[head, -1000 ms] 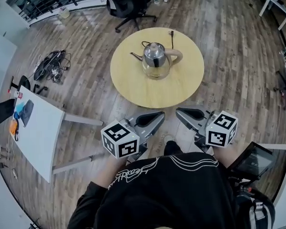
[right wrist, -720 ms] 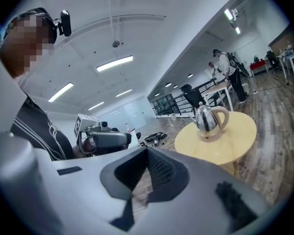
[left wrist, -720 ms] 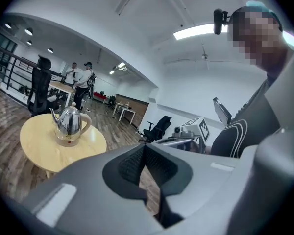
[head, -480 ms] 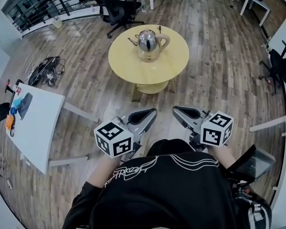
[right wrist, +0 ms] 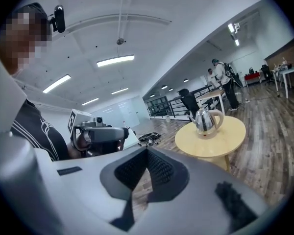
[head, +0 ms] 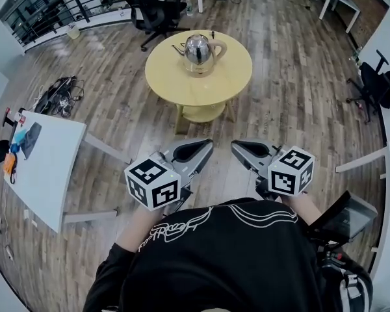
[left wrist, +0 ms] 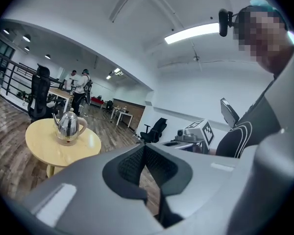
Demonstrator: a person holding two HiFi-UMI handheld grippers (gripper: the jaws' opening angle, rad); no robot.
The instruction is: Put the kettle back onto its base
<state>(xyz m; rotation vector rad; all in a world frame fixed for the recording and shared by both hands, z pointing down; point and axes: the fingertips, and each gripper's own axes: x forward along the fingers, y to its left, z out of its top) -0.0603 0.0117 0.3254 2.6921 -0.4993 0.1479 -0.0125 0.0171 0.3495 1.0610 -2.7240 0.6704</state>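
Both grey tongs, left tongs [head: 205,148] and right tongs [head: 240,148], sit closed and empty, facing a shiny bulbous steel kettle [head: 198,49] on the round pale-wood bench [head: 211,88] at twelve o'clock.

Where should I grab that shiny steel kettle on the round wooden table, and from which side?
Probably by the beige loop handle of the shiny steel kettle, coming from the head view's right: it arcs clear of the body, opposite the thin spout, leaving a gap for a jaw.
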